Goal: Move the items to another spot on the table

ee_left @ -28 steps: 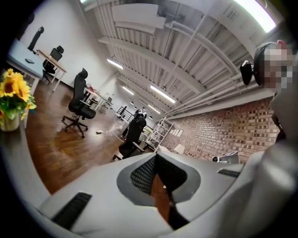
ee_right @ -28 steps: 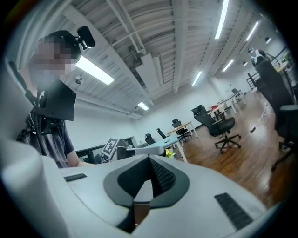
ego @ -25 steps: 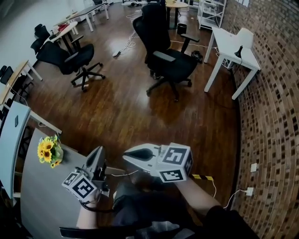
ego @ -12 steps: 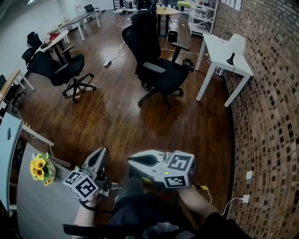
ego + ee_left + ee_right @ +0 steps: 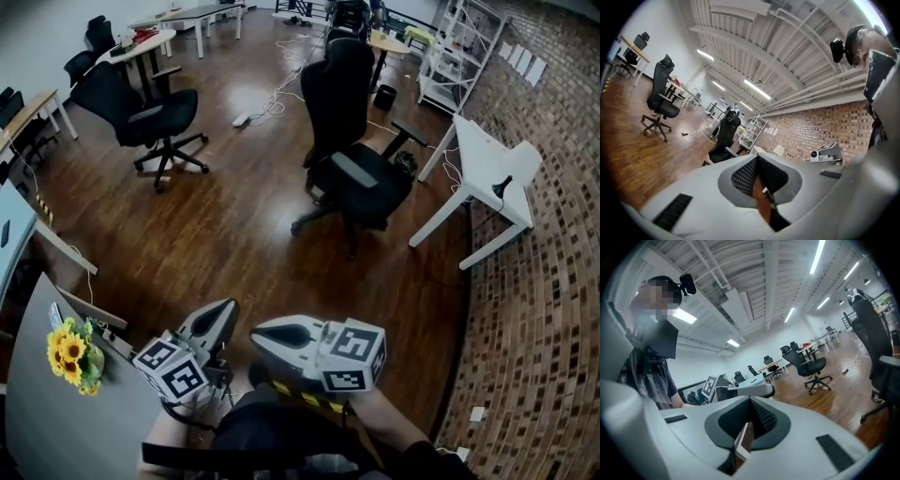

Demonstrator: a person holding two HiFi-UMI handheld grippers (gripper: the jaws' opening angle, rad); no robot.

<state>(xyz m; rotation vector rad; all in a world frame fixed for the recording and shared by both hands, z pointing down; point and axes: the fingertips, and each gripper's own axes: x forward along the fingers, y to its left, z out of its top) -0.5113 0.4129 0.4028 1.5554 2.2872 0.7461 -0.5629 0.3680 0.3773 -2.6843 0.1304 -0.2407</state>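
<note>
Two tools: the left tool (image 5: 225,311) and the right tool (image 5: 259,331), grey two-jaw graspers with marker cubes, were held side by side, pointing out over the dark wooden floor (image 5: 225,234).
Tool state: both pairs of jaws stood together with nothing between them, as each tool's own view showed.
Task thing: a bunch of yellow sunflowers (image 5: 67,352) stood on the grey bench (image 5: 56,422) at the lower left, well apart from both tools. Most of the bench was cut off by the frame edge.
Step in hand: judged to be the approach, with no item yet grasped.
Next move: it would call for turning towards the bench, parting one tool's jaws and bringing them round the sunflower bunch.
Surroundings: a black swivel office chair (image 5: 352,164) stood mid-floor and a second black chair (image 5: 141,108) farther left. A white table (image 5: 492,173) stood by the red brick wall (image 5: 544,309).
Obstructions: nothing stood between the left tool and the sunflowers.
</note>
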